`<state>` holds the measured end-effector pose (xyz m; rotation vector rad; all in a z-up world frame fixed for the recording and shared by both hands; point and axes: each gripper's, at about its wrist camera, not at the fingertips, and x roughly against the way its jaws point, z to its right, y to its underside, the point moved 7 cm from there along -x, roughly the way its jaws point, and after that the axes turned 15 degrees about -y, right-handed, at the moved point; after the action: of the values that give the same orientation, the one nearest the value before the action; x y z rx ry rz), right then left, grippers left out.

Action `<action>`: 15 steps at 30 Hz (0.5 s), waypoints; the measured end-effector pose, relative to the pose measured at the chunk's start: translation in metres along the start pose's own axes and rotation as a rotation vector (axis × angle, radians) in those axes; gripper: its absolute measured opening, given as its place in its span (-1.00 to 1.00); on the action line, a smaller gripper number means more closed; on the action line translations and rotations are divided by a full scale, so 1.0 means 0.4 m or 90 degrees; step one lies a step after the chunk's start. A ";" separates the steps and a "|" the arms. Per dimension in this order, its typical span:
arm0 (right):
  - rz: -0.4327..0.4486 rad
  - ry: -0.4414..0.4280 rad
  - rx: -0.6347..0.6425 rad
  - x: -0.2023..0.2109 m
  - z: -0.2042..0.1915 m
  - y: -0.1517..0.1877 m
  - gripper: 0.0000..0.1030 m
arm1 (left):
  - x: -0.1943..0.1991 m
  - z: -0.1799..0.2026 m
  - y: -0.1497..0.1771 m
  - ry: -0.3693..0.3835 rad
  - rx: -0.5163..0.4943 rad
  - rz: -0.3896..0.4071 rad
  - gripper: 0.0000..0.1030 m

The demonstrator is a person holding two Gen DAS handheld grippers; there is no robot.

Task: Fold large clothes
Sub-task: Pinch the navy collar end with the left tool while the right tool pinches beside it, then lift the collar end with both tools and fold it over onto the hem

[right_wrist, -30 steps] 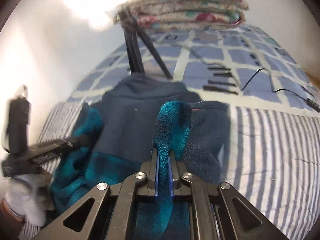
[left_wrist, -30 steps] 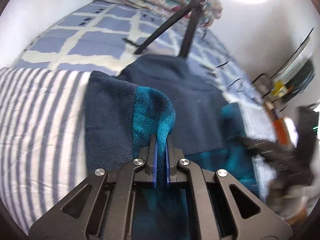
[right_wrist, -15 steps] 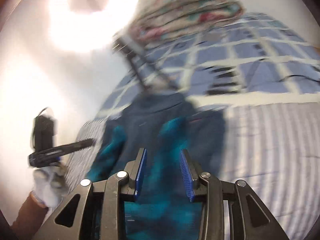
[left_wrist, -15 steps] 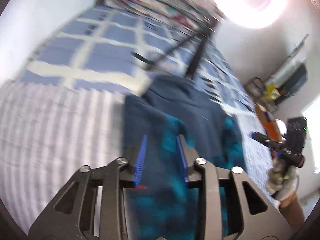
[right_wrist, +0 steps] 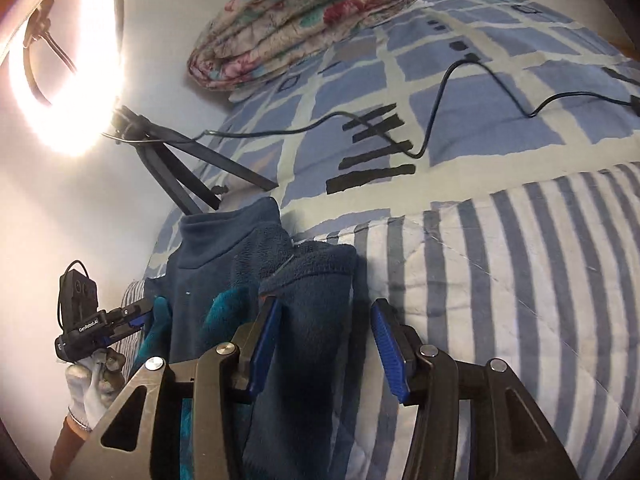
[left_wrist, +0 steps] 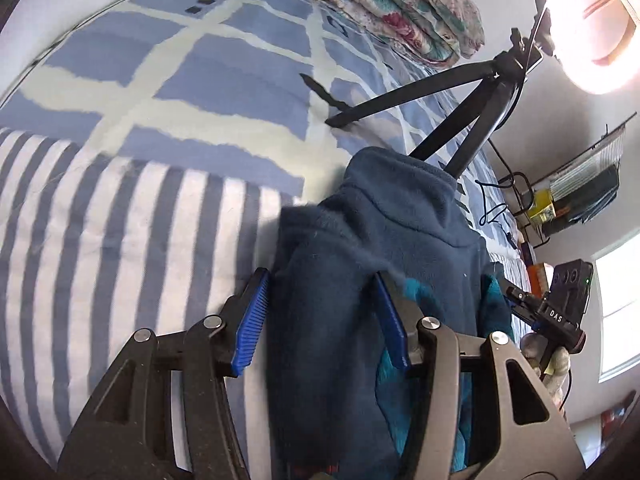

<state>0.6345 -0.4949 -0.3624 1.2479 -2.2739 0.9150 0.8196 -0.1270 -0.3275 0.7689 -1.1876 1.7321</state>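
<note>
A navy fleece jacket [left_wrist: 400, 216] with teal lining lies on the bed, collar away from me and both side edges folded in over its middle. My left gripper [left_wrist: 322, 320] hangs just over its left folded edge. Its jaws are opening, and the fleece lies loose between the blue pads [left_wrist: 252, 320] without being pressed. My right gripper [right_wrist: 326, 348] stands over the jacket's [right_wrist: 216, 264] right folded edge, jaws also opening, cloth beside its left pad [right_wrist: 264, 344] but not gripped. Each view shows the other gripper [right_wrist: 100, 324] in a gloved hand [right_wrist: 88, 392].
The bed has a blue-striped cover [right_wrist: 500, 280] and a blue checked sheet [left_wrist: 200, 60]. A black tripod [left_wrist: 460, 108] with a lit ring light [right_wrist: 60, 60] stands just beyond the collar. A folded floral quilt [right_wrist: 304, 16] and a black cable [right_wrist: 436, 120] lie farther back. Shelves [left_wrist: 580, 184] stand at the right.
Both grippers were shut on raised teal-lined folds; both have opened and let go. The folds now lie flat on the jacket, and both hands have moved lower.
</note>
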 end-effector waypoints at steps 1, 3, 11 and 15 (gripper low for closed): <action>0.005 -0.008 -0.001 -0.007 -0.001 -0.006 -0.02 | -0.007 0.006 -0.005 -0.003 -0.005 0.004 -0.18; 0.001 -0.033 -0.006 -0.028 -0.003 -0.014 -0.47 | -0.026 0.024 -0.005 -0.018 -0.025 0.002 -0.60; -0.009 -0.003 0.096 -0.012 -0.107 -0.046 -0.88 | 0.034 0.047 -0.010 0.011 -0.023 0.051 -0.85; 0.001 -0.007 0.126 0.030 -0.168 -0.049 -0.89 | 0.101 0.067 -0.010 0.019 -0.028 0.089 -0.86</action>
<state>0.6465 -0.4626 -0.3005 1.3349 -2.2355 1.1598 0.8062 -0.1388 -0.2823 0.6443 -1.2804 1.8191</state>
